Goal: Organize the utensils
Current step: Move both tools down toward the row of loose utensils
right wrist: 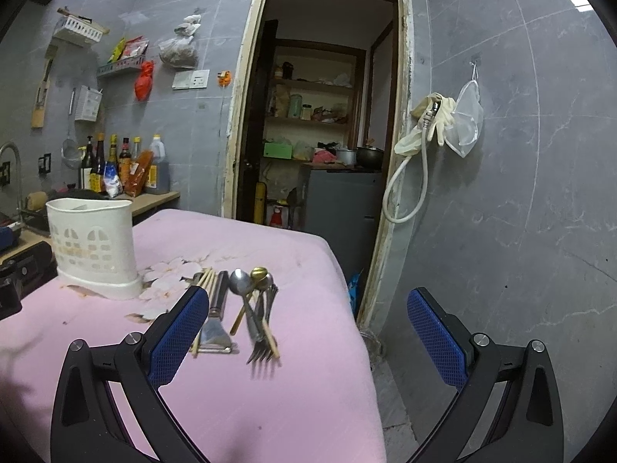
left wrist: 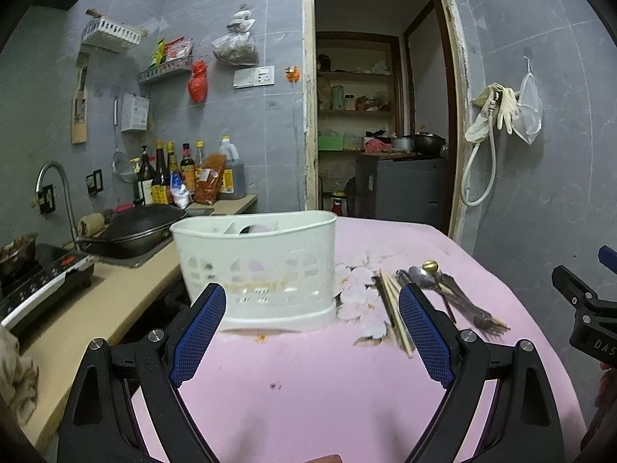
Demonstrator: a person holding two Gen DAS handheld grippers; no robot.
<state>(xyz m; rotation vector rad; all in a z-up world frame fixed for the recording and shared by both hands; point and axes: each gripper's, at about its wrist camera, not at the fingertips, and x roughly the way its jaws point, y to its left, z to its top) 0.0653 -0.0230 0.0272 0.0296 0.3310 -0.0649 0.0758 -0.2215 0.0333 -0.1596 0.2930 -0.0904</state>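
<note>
Holding both tongs spread and empty, you hover the left gripper (left wrist: pixel 312 332) and right gripper (right wrist: pixel 308 332) over the pink cloth (left wrist: pixel 308 393). Utensils (right wrist: pixel 243 308) lie bundled at centre frame, beside the white caddy (right wrist: pixel 92 247) at left, awaiting sorting.

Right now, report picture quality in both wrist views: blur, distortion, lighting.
Left wrist: fisheye bends the doorway; the white caddy and chopsticks look slightly smeared; dim, flat light. Right wrist: same curved walls; the forks are blurred, and a bright glare patch sits top right.
</note>
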